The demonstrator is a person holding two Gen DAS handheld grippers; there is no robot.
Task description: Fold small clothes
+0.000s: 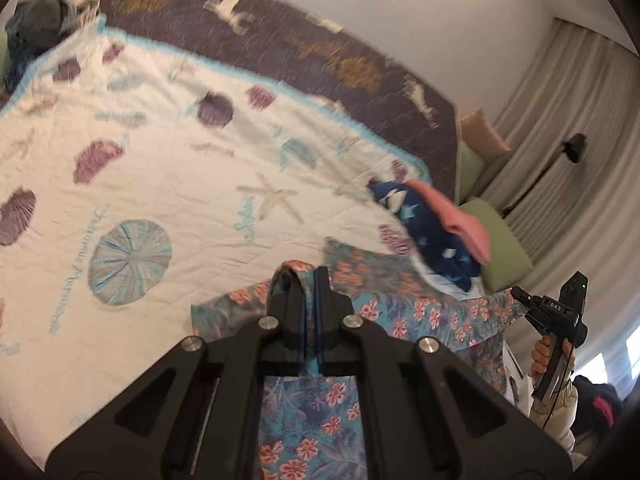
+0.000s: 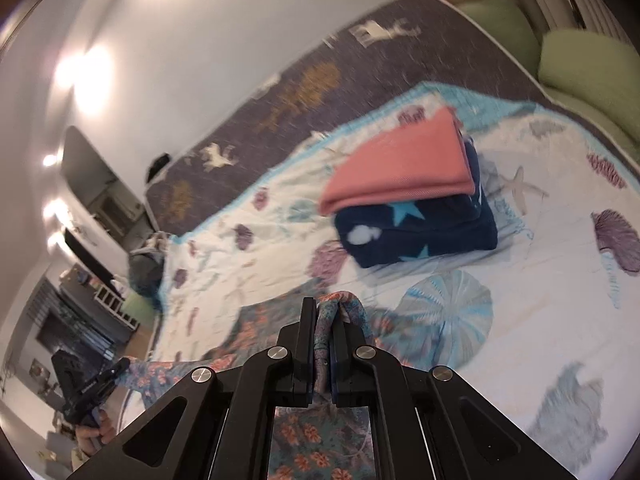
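A small garment of teal cloth with orange flowers (image 1: 404,304) hangs stretched between both grippers above a white seashell quilt (image 1: 160,168). My left gripper (image 1: 310,276) is shut on one bunched edge of it. My right gripper (image 2: 324,312) is shut on another bunched edge of the floral garment (image 2: 260,320). In the left wrist view the right gripper (image 1: 524,300) shows at the far right, held by a hand. In the right wrist view the left gripper (image 2: 116,372) shows at the lower left. Both views are blurred by motion.
A folded pink cloth (image 2: 400,164) lies on a folded navy star-print cloth (image 2: 420,228) on the quilt. A dark patterned blanket (image 2: 304,92) covers the far side. Green pillows (image 2: 584,64) sit by the curtains. A dark bundle of clothes (image 1: 40,16) lies at the quilt's far corner.
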